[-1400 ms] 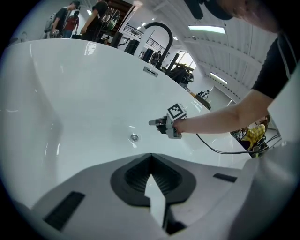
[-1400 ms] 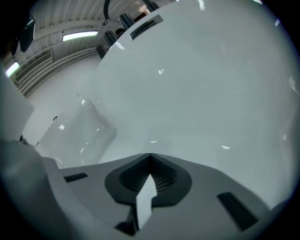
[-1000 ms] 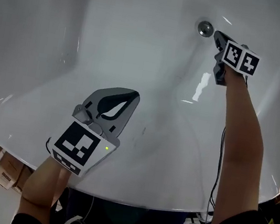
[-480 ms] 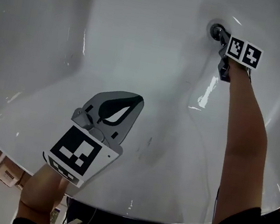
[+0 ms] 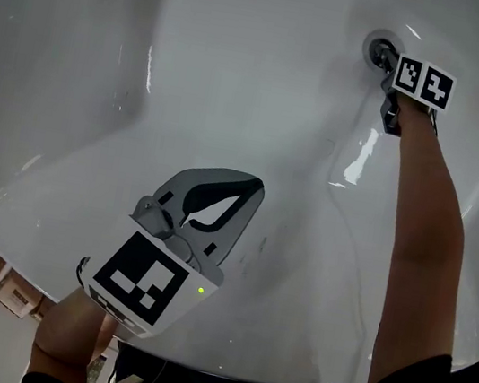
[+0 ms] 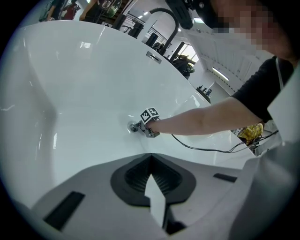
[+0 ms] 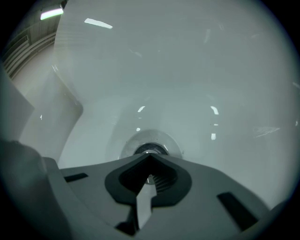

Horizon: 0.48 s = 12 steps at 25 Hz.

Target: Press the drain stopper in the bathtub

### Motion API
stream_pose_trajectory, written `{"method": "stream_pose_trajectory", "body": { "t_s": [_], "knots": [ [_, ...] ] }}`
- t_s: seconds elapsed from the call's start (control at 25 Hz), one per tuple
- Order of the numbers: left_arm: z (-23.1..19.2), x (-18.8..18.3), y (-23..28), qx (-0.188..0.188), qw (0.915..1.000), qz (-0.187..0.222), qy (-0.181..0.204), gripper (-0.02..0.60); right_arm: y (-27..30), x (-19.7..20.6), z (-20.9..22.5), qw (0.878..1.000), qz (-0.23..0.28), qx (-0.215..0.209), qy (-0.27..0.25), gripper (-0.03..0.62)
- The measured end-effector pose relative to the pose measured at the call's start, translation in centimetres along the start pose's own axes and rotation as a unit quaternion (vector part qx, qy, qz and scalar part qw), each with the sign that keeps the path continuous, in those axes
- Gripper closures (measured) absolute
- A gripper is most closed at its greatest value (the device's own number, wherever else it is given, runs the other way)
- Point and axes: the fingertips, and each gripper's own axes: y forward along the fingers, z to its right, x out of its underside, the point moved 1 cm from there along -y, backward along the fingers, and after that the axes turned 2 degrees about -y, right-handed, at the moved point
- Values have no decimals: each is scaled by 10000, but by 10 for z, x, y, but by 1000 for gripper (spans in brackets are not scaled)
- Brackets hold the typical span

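The round chrome drain stopper sits in the floor of the white bathtub, at the top right of the head view. My right gripper is shut, with its closed tips resting on the stopper's near edge. In the right gripper view the stopper lies just past the closed tips, inside its pale ring. My left gripper hangs shut and empty over the tub's near slope, well away from the drain. The left gripper view shows the drain far off, with the right gripper on it.
The tub's rim curves along the bottom of the head view. A dark curved faucet stands on the far rim in the left gripper view. A black cable trails from the right arm over the tub's edge.
My right gripper has moved forward from beside the stopper until its tips rest on it. The left gripper has drifted slightly right and nearer, still shut.
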Motion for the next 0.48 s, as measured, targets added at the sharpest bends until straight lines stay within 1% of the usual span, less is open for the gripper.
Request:
{"method": "stream_pose_trajectory", "body": {
  "t_s": [0.12,0.32,0.48],
  "knots": [
    [-2,1,-1,-28,10000,18,-61,578,0,1,0,9999,-94,70,17,582],
    [0,0,-1,-6,10000,69,0,578,2,2,1,9998,-161,64,58,582],
    [2,-7,-5,13,9999,144,-2,578,3,-1,-1,9984,-264,315,-397,582]
  ]
}}
